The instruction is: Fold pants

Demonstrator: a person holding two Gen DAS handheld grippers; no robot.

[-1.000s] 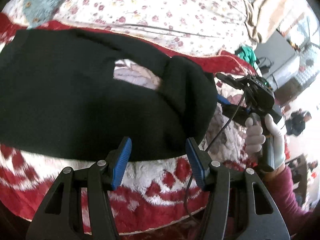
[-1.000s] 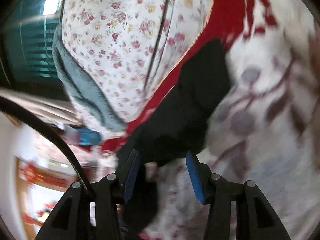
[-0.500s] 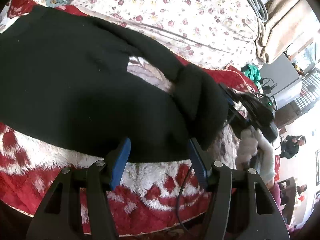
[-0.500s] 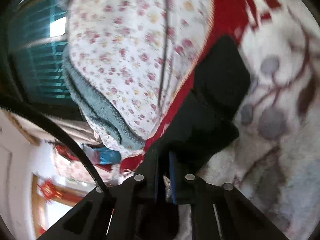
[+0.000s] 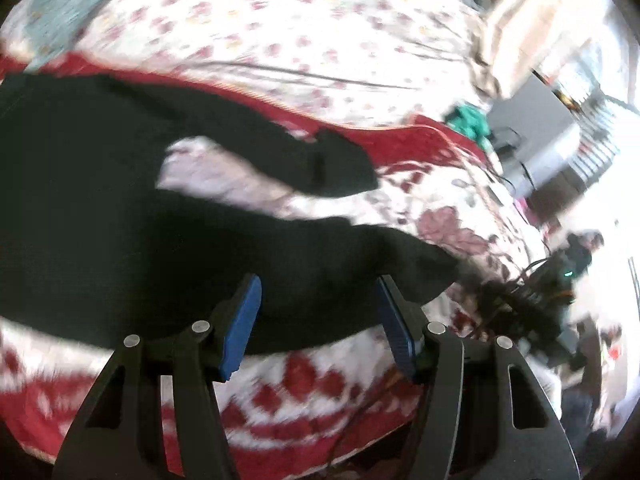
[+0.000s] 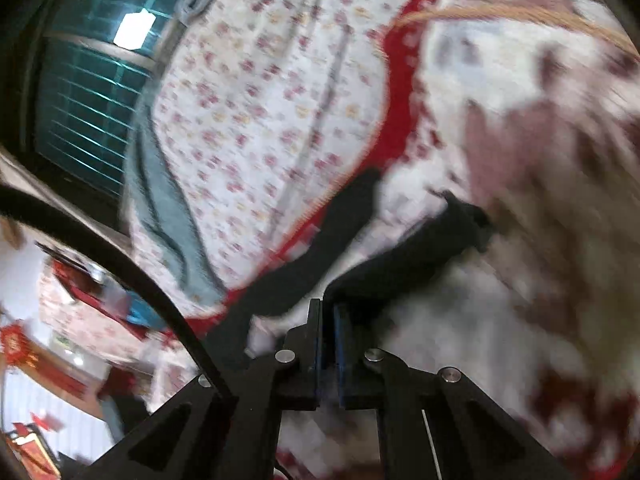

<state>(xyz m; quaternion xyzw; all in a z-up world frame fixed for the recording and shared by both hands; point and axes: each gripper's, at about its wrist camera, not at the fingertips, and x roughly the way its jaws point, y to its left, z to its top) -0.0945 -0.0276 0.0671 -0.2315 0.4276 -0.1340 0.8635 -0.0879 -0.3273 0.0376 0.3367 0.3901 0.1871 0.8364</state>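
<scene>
Black pants [image 5: 100, 220] lie spread on a red-and-white fleece blanket [image 5: 320, 380]. In the left wrist view two legs point right: the far leg [image 5: 320, 160] and the near leg [image 5: 380, 264], stretched toward the right edge of the bed. My left gripper [image 5: 316, 320] hovers open over the near edge of the pants, its blue pads [image 5: 240, 320] clear of the cloth. The right wrist view shows my right gripper [image 6: 328, 312] shut on black cloth of the near leg [image 6: 400, 256]. From the left it is only a dark blur [image 5: 516, 304] beyond the leg's end.
A floral quilt [image 5: 320, 40] and a teal blanket [image 5: 60, 8] lie behind the pants. A green item [image 5: 468, 120] sits at the bed's far right corner, with furniture and a person [image 5: 580, 244] beyond. A black cable [image 6: 120, 256] crosses the right view, a window [image 6: 80, 100] behind it.
The right gripper shut on the bunched-up leg end and pulled it out to the right, so the leg now lies stretched. The left gripper shifted a little and stayed open.
</scene>
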